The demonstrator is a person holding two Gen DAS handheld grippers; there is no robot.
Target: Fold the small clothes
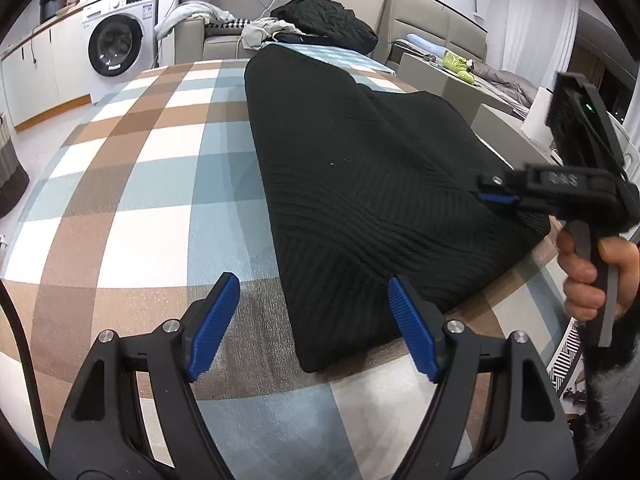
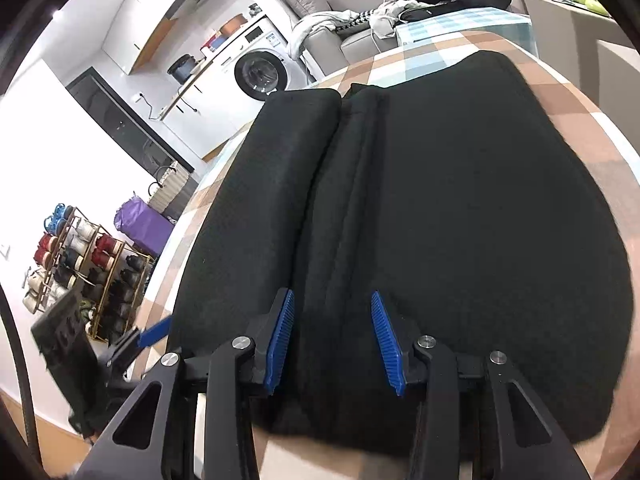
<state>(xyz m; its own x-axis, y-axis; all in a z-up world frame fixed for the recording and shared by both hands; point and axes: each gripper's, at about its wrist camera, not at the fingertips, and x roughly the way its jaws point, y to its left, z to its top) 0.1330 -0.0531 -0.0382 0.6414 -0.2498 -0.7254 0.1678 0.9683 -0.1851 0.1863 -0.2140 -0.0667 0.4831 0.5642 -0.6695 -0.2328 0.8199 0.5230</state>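
Observation:
A black ribbed garment [image 1: 360, 184] lies folded on the table's checked cloth [image 1: 160, 184], reaching from the near edge to the far end. My left gripper [image 1: 314, 320] is open just above the cloth, with its right pad over the garment's near left corner and nothing between the pads. In the right wrist view the garment [image 2: 460, 220] fills the frame, with a lengthwise fold ridge down its middle. My right gripper [image 2: 332, 340] hovers over the near end of that ridge with its pads apart and not pressing. From the left wrist view, the right gripper [image 1: 496, 196] sits at the garment's right edge, held by a hand [image 1: 588, 276].
A sofa with a black clothing pile [image 1: 328, 20] stands beyond the table's far end. A washing machine [image 1: 116, 44] is at the back left. A shoe rack [image 2: 80, 272] and a purple bag [image 2: 140, 224] are on the floor to the left. One finger of the left gripper [image 2: 154, 331] shows at the table edge.

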